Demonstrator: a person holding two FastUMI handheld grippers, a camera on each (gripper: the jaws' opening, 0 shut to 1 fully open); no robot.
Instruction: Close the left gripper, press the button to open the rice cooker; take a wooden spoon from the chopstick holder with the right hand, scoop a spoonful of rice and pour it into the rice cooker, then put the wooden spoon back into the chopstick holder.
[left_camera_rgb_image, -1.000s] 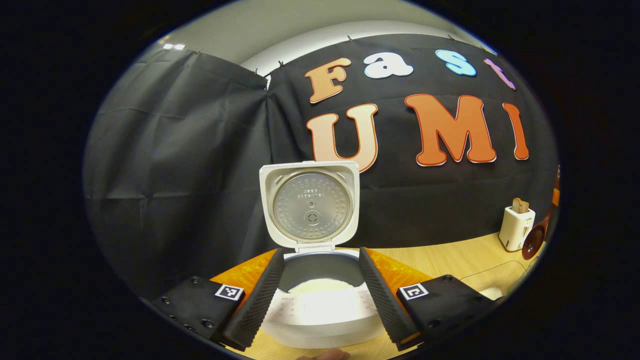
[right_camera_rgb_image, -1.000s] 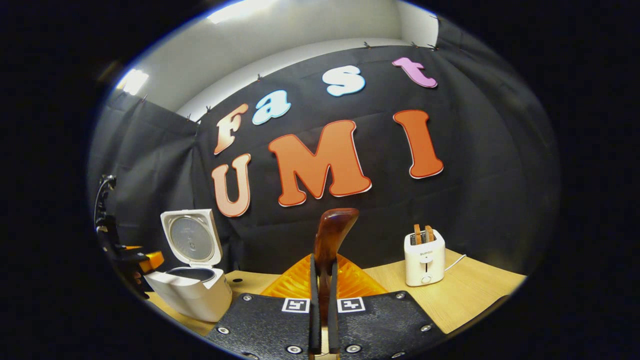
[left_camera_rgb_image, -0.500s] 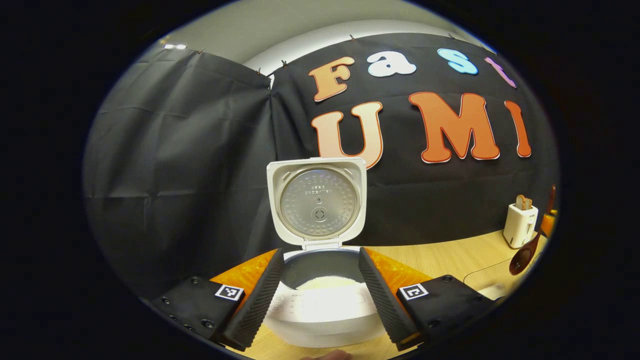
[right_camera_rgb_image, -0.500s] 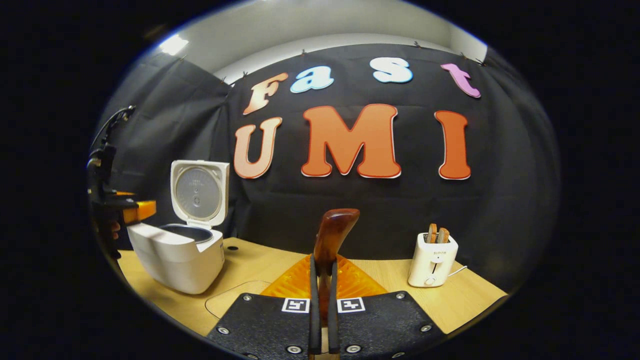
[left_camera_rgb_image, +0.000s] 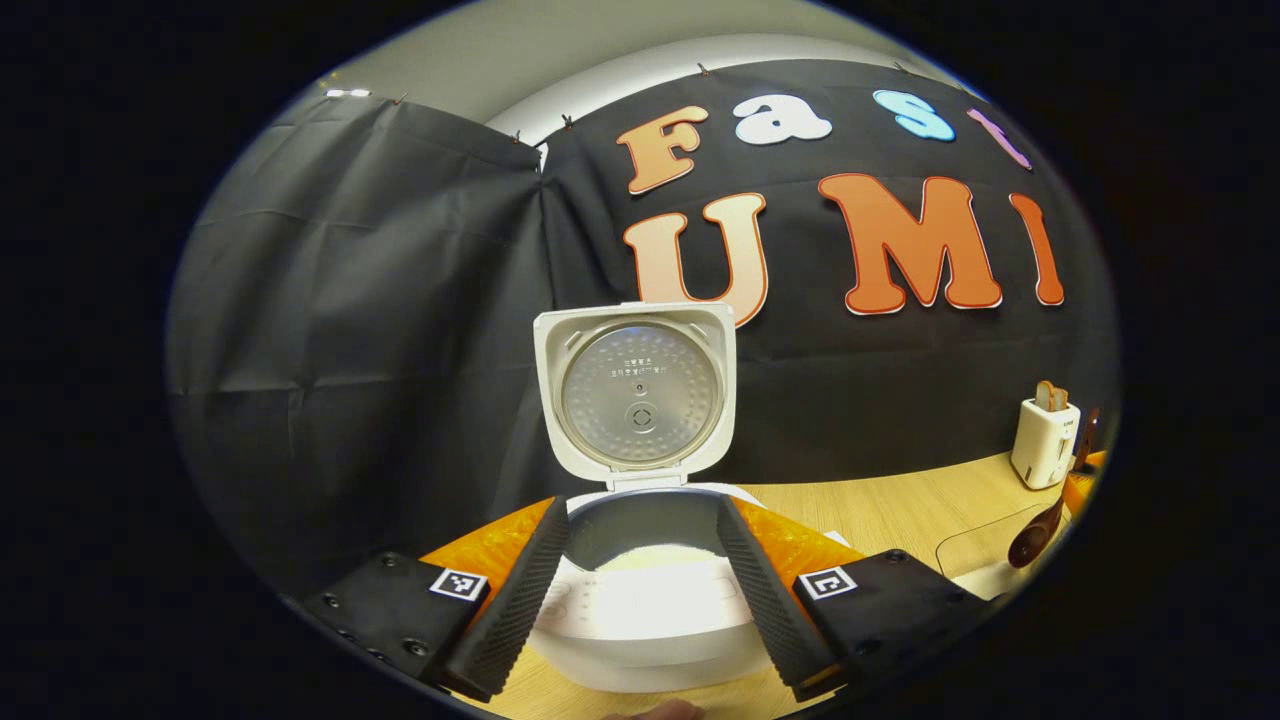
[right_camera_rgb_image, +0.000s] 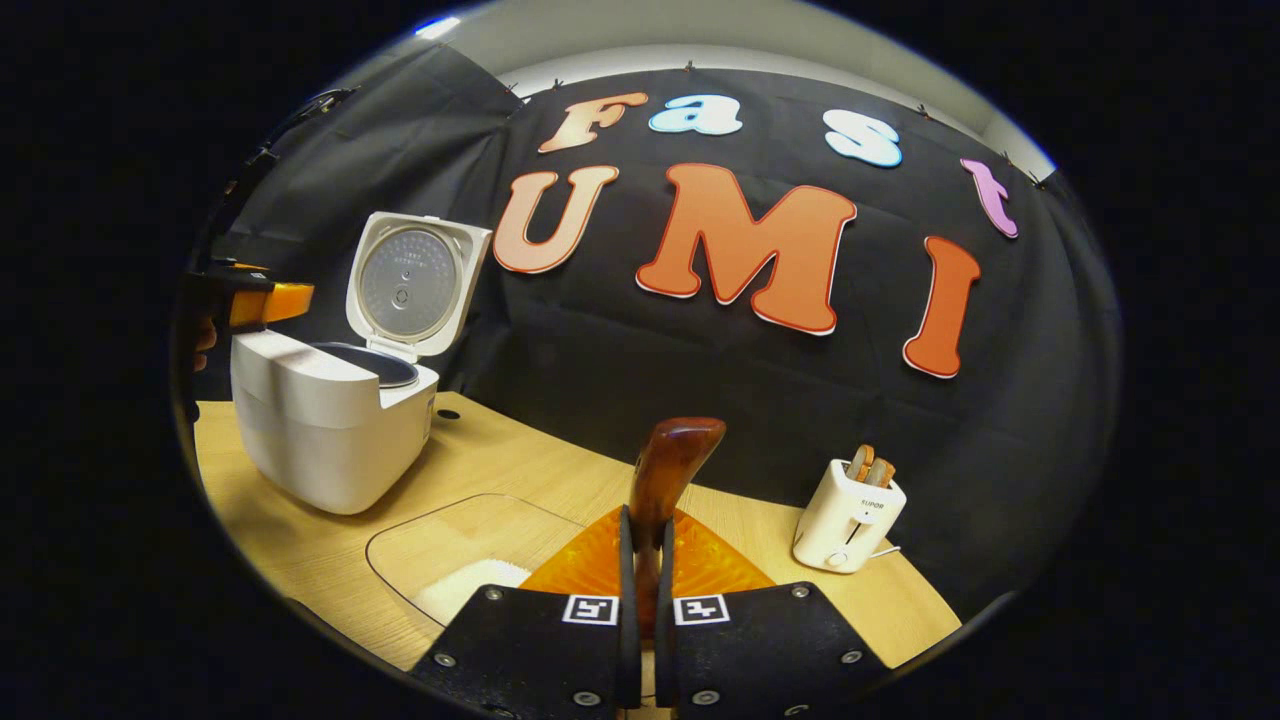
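The white rice cooker (left_camera_rgb_image: 650, 640) stands open right in front of my left gripper (left_camera_rgb_image: 642, 508), lid (left_camera_rgb_image: 640, 395) upright, white rice (left_camera_rgb_image: 655, 558) in its pot. The left gripper is open, its fingers (left_camera_rgb_image: 515, 600) spread to either side of the pot and holding nothing. My right gripper (right_camera_rgb_image: 641, 520) is shut on the brown wooden spoon (right_camera_rgb_image: 670, 470), whose handle end sticks up past the fingertips. In the left gripper view the wooden spoon (left_camera_rgb_image: 1035, 530) hangs bowl-down at the far right, over a clear container (left_camera_rgb_image: 985, 560). The rice cooker (right_camera_rgb_image: 325, 430) sits to the right gripper's left.
A clear container (right_camera_rgb_image: 450, 550) with some rice (right_camera_rgb_image: 465, 590) lies on the wooden table (right_camera_rgb_image: 500, 470) just below and left of the right gripper. A white toaster (right_camera_rgb_image: 848, 510) with toast stands at the right, by the black cloth wall. The left gripper (right_camera_rgb_image: 255, 300) hovers by the cooker.
The right gripper has come down and tipped toward the clear container with the spoon in it; the spoon's bowl sits lower in the left gripper view. The left gripper barely shifted.
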